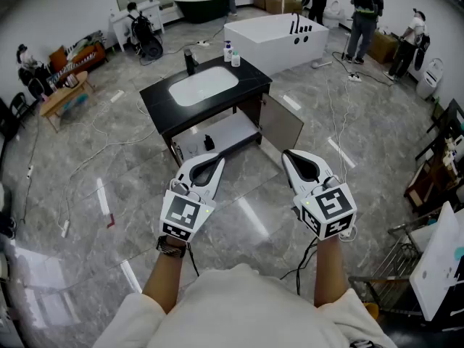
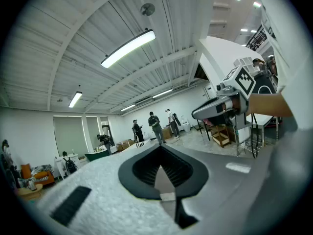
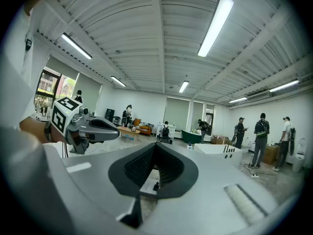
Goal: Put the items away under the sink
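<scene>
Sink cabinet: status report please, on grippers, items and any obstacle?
Left hand-held gripper and right hand-held gripper shut, empty. Bottles on sink counter, untouched. Cabinet door open; no obstacle seen.

Wht hand-held grippers (image 1: 216, 159) (image 1: 287, 154), cream tee (image 1: 239, 309)

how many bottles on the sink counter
2: a white bottle and a smaller pale bottle beside it, at the black counter's far right corner. A dark item in the cabinet below might be another.
</scene>
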The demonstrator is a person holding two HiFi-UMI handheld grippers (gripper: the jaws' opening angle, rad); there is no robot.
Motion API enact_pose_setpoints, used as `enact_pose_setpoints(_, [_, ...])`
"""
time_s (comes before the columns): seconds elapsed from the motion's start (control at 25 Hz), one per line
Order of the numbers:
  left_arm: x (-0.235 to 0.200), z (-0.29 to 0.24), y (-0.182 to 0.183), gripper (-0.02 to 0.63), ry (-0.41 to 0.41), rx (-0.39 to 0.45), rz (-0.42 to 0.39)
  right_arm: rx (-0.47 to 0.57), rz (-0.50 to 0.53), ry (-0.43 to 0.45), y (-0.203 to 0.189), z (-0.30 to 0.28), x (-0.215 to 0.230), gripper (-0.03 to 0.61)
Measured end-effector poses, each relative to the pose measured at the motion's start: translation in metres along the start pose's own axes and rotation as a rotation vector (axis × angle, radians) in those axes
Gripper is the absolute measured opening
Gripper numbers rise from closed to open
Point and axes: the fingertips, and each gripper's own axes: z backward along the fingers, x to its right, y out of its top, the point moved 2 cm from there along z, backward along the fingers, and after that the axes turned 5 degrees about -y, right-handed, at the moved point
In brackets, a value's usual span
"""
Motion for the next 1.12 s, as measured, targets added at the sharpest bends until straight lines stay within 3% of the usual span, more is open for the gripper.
enact_pose_setpoints(0.4, [-0.013, -0.013, -0.004, -0.005, 0.012, 0.005, 0.002, 0.088, -0.085, 0.006, 0.007, -0.015, 0.015, 0.006])
enact_pose_setpoints(0.56, [-0.013, -0.015, 0.001, -0.005, 0.028, 0.005, -0.002, 0.113, -0.06, 0.061, 0.012, -0.014, 0.015, 0.006])
enact_pose_setpoints(0.88, [0.0, -0.029, 0.011, -0.005, 0.078, 0.005, 0.0, 0.02, -0.035, 0.115, -0.009, -0.006, 0.035, 0.006])
enact_pose_setpoints(1.12, [0.007, -0.042, 0.013, -0.005, 0.086, -0.005, -0.008, 0.031, -0.069, 0.12, -0.017, -0.003, 0.055, 0.006])
